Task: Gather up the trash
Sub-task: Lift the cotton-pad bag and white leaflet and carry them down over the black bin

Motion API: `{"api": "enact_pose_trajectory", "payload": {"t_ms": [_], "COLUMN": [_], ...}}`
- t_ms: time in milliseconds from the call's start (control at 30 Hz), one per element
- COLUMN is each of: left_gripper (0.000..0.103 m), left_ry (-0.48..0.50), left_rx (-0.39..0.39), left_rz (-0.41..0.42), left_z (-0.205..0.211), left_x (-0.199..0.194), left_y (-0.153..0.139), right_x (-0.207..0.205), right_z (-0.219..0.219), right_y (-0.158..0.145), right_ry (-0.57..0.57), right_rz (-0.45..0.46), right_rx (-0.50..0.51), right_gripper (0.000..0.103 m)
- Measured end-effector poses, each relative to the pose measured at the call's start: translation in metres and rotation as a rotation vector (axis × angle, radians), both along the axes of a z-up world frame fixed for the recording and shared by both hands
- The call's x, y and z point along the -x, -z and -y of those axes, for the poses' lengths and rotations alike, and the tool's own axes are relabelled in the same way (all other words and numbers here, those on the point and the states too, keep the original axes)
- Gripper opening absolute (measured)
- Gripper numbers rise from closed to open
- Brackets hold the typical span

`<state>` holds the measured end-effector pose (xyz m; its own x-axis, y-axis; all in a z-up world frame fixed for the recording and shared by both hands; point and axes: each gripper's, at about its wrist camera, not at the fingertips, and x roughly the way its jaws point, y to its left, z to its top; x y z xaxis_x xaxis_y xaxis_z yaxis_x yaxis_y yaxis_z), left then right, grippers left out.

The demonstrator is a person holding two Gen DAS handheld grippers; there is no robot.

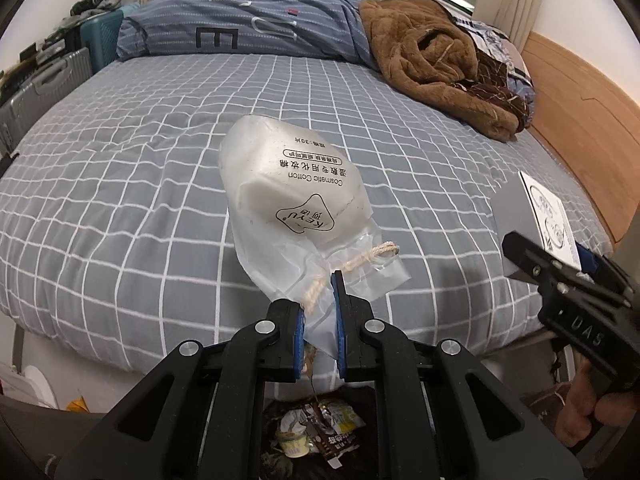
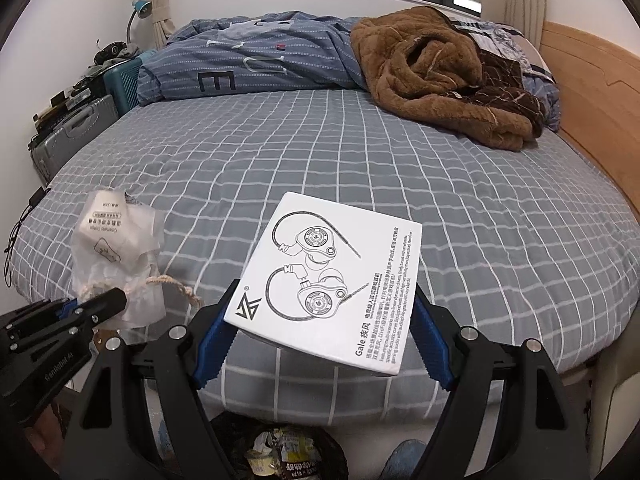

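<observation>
Trash fills my view: left gripper [image 1: 320, 312] clamps a clear plastic cotton-pad bag [image 1: 292, 196], right gripper [image 2: 320, 332] clamps a white earphone box [image 2: 332, 280], above the grey checked bed [image 2: 400, 160]. Brown fleece blanket [image 2: 432, 76] lies beyond. The black trash bag [image 1: 312, 432] below is mostly hidden.

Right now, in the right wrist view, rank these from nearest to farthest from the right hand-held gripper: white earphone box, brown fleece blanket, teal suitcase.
1. White earphone box: between the fingers of the right hand-held gripper.
2. Brown fleece blanket: far right, on the bed.
3. Teal suitcase: far left, beyond the bed.
</observation>
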<state>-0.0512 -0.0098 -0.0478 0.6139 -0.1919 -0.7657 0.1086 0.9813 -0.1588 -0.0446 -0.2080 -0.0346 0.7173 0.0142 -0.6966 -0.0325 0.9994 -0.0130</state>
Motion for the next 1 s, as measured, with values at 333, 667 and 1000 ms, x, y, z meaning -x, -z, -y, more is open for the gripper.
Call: {"api": "enact_pose_trajectory", "payload": {"t_ms": [333,667,1000], "left_gripper": [0.011,0.011,0.011], "left_ry": [0.008,0.015,0.005], "left_rx": [0.007,0.009,0.016], "left_rz": [-0.006,-0.022,-0.047], "left_z": [0.004,0.007,0.001], "left_x": [0.038,0.075,0.108], "left_y": [0.005,0.016,0.026], "right_x": [0.043,0.078,0.109], "right_z": [0.007,0.007,0.007], "right_y": [0.011,0.017,0.031], "right_ry": [0.006,-0.015,-0.026], "right_rz": [-0.022,-0.047,-0.077], "right_rx": [-0.004,-0.019,-0.003], "right_gripper": [0.075,0.075,0.075]}}
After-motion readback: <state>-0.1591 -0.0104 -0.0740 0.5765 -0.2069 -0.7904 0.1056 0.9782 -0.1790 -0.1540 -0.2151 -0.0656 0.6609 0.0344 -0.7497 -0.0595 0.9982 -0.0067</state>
